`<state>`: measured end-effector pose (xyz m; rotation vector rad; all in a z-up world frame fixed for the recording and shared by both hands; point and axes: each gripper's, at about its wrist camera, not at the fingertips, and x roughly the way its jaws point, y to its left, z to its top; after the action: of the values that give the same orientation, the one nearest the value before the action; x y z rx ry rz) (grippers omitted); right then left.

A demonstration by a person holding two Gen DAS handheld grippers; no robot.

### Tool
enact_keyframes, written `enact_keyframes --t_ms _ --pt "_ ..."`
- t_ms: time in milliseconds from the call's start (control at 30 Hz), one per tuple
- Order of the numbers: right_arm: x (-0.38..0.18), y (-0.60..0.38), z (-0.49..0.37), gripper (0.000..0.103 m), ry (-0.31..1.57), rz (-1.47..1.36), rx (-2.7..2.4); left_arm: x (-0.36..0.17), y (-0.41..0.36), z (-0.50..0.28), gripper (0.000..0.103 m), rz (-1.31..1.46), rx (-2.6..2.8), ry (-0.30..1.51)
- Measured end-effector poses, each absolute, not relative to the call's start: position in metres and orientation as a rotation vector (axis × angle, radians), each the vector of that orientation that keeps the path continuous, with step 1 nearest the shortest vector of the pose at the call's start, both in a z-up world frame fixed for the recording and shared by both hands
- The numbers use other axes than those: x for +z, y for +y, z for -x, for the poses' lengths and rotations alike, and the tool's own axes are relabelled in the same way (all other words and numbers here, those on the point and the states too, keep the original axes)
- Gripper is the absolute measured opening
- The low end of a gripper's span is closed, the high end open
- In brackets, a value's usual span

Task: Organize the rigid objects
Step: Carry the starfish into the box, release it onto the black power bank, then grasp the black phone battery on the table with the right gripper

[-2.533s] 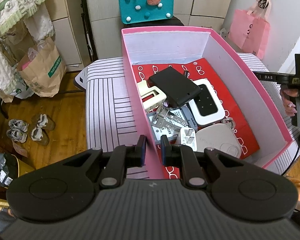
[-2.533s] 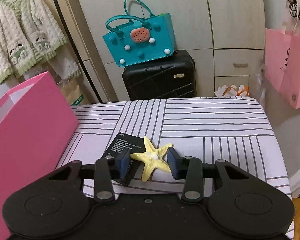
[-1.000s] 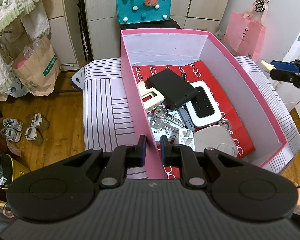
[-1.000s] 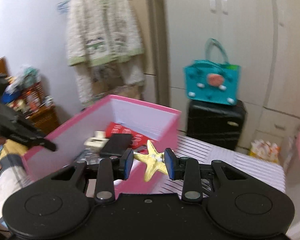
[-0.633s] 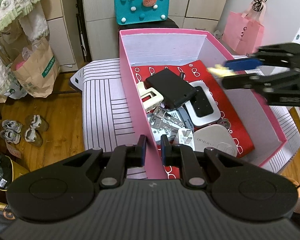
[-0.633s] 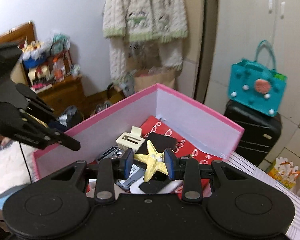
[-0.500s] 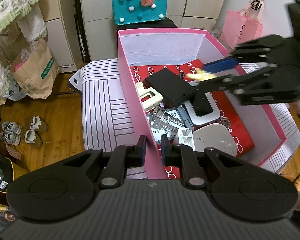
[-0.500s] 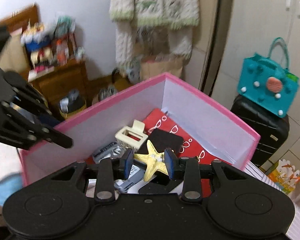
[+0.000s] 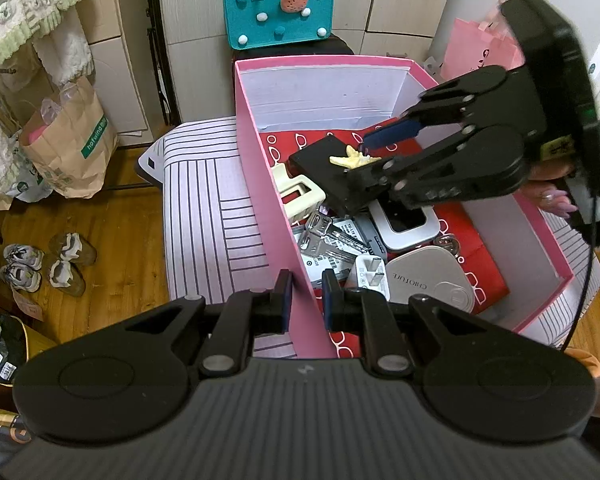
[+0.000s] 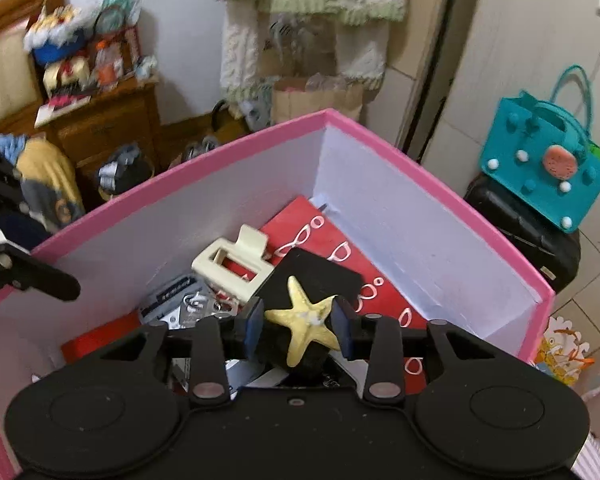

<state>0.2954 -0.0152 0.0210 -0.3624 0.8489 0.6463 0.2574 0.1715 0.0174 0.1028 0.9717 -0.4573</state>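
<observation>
Left tongs (image 9: 304, 300): clamping the pink box (image 9: 276, 216) wall.
Right tongs (image 10: 299, 326): opening around the starfish (image 10: 306, 320), above the black case (image 10: 320, 276).
Beside: hair clip (image 10: 230, 262) lying left.

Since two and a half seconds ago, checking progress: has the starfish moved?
Yes. The starfish went from the striped cover into the pink box, now over the black case, between the right tongs, which are opening.

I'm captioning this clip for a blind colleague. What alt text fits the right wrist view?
The right gripper, jaws opening, releases a yellow starfish over a black case inside a pink box. A cream hair clip and packaged keys lie beside it on red paper.
</observation>
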Motion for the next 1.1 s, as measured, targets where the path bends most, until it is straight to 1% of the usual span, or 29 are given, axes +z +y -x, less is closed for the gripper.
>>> enact_keyframes --t_ms 100,300,500,767,1067,1100 --pt "0.037 -0.035 -0.286 0.052 0.795 0.258 0.657 0.018 0.172 -0.257 0.014 -0.104 -0.457 0.972" --pt "0.066 -0.088 -0.249 0.053 0.721 0.100 0.610 0.017 0.171 -0.256 0.014 -0.108 -0.452 0.968" --pt "0.073 -0.133 -0.211 0.054 0.668 0.051 0.510 0.017 0.171 -0.255 0.014 -0.098 -0.449 0.969" --pt "0.036 -0.176 -0.185 0.055 0.696 -0.038 0.406 0.017 0.169 -0.253 0.014 -0.099 -0.433 0.966" --pt "-0.019 -0.204 -0.195 0.056 0.764 -0.082 0.283 0.017 0.168 -0.253 0.014 -0.102 -0.429 0.964" --pt "-0.024 -0.205 -0.197 0.059 0.768 -0.086 0.276 0.017 0.168 -0.253 0.014 -0.102 -0.429 0.964"
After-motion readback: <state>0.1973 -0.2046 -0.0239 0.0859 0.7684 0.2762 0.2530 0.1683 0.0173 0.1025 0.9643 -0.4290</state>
